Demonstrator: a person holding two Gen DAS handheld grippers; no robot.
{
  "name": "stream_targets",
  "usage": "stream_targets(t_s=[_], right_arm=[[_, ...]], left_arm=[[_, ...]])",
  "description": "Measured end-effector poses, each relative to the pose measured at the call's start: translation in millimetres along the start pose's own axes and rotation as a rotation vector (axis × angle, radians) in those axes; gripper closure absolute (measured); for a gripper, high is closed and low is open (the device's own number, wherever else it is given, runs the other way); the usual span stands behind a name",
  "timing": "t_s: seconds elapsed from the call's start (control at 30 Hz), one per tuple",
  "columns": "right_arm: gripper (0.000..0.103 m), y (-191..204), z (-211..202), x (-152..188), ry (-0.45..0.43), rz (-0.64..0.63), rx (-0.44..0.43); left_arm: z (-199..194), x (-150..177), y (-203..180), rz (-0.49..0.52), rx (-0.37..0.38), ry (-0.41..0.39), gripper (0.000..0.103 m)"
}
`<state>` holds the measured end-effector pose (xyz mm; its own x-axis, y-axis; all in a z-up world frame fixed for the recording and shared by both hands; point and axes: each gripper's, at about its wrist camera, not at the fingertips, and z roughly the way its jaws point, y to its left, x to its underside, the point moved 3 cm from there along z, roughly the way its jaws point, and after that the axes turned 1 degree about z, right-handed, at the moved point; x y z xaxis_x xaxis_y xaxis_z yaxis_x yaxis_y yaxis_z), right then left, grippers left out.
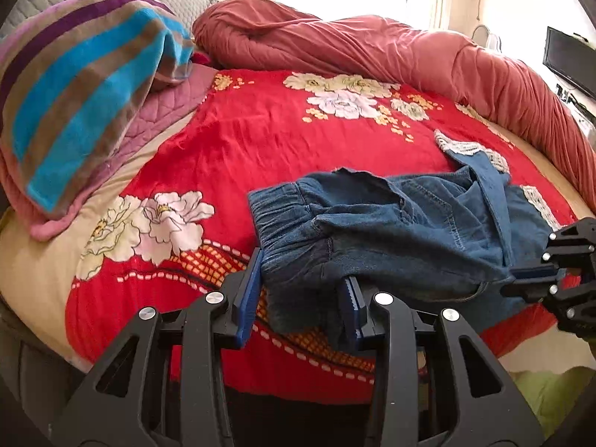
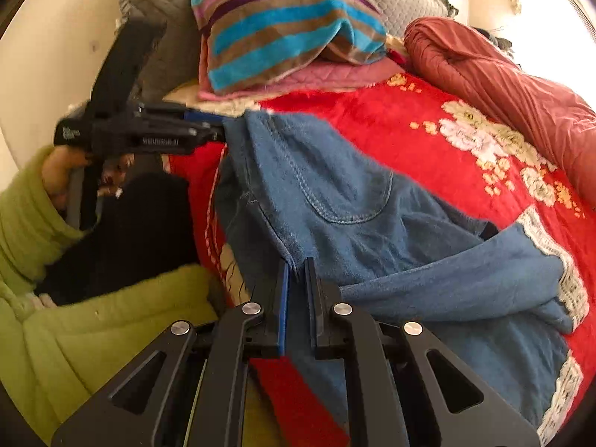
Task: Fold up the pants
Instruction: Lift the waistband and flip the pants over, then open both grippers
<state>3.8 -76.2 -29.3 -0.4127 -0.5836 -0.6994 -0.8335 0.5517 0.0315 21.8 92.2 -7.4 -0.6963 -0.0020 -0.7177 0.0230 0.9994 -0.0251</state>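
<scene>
Blue denim pants [image 1: 391, 234] with white lace hems [image 1: 469, 149] lie crumpled on a red floral bedspread [image 1: 260, 138]. My left gripper [image 1: 303, 290] is open, its blue-padded fingers either side of the elastic waistband's near edge. In the right wrist view the left gripper [image 2: 219, 128] touches the waistband corner. My right gripper [image 2: 296, 283] is shut on a fold of the pants [image 2: 335, 201] at their near side edge; it also shows at the right of the left wrist view [image 1: 521, 279]. The lace hems [image 2: 570, 287] lie to the right.
A striped blue, brown and purple blanket [image 1: 85, 85] on a pink quilt sits at the head of the bed. A rolled rust-red duvet [image 1: 372, 44] runs along the far side. A dark screen [image 1: 570, 63] stands at the far right. A green sleeve [image 2: 29, 205] is at left.
</scene>
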Motion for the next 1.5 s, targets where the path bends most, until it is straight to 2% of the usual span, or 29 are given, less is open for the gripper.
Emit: stream_targets(t_s=[0.13,0.23,0.3,0.37,0.47,0.57,0.73,0.83,0.93,1.0,1.13,1.2,1.37,1.43,1.5], right_arm=[[0.096,2.9,7.3,8.8,0.025,0.005,-0.006],[0.096,4.0,9.4,10.1,0.027,0.000,-0.002],[0.096,3.8,10.9,10.6,0.029,0.005,-0.004],[0.096,4.6,11.7,12.3,0.032,0.005,-0.008],[0.096,8.9,13.7,14.4,0.038,-0.011,-0.019],[0.096,8.9,16.9,17.4,0.048,-0.004,-0.027],[0.093,8.0,16.9,20.7,0.047,0.023,-0.046],[0.090,8.3,13.5,22.1,0.051,0.026,-0.060],[0.088,6.7,1.8,19.2,0.031,0.037,-0.090],[0.080,-0.1,-8.2,11.7,-0.025,0.074,-0.095],[0.073,-11.7,-8.6,-0.1,-0.072,0.150,-0.083],[0.070,-10.8,-1.5,-1.6,-0.055,0.148,-0.068],[0.064,-6.3,38.3,14.4,0.112,0.142,-0.020],[0.064,-3.3,41.1,14.6,0.114,0.121,-0.008],[0.059,-1.9,40.7,14.6,0.115,0.121,-0.019]], left_arm=[[-0.1,5.9,5.0,-0.025,0.012,0.027,0.066],[-2.9,14.9,11.0,-0.044,-0.007,0.049,0.055],[-7.3,20.2,15.5,-0.063,-0.025,0.057,0.054],[-20.3,22.9,22.5,-0.097,-0.046,0.032,0.055],[-39.5,15.0,25.0,-0.133,-0.028,-0.016,0.057],[-45.2,-1.0,12.1,-0.109,-0.005,-0.046,0.060],[-30.6,-22.2,-33.6,-0.028,0.055,-0.057,0.060],[-4.9,-7.7,-49.6,0.056,-0.017,0.010,0.060],[16.1,14.9,-43.3,0.027,-0.015,0.097,0.060],[15.4,22.1,-41.2,0.030,-0.012,0.094,0.060],[12.5,24.3,-39.8,0.035,-0.007,0.090,0.060],[12.3,24.3,-40.6,0.035,-0.008,0.088,0.060],[13.5,24.9,-39.7,0.024,0.008,0.088,0.060],[14.4,26.0,-40.9,0.027,0.008,0.086,0.060],[14.2,26.1,-40.6,0.027,0.006,0.086,0.060]])
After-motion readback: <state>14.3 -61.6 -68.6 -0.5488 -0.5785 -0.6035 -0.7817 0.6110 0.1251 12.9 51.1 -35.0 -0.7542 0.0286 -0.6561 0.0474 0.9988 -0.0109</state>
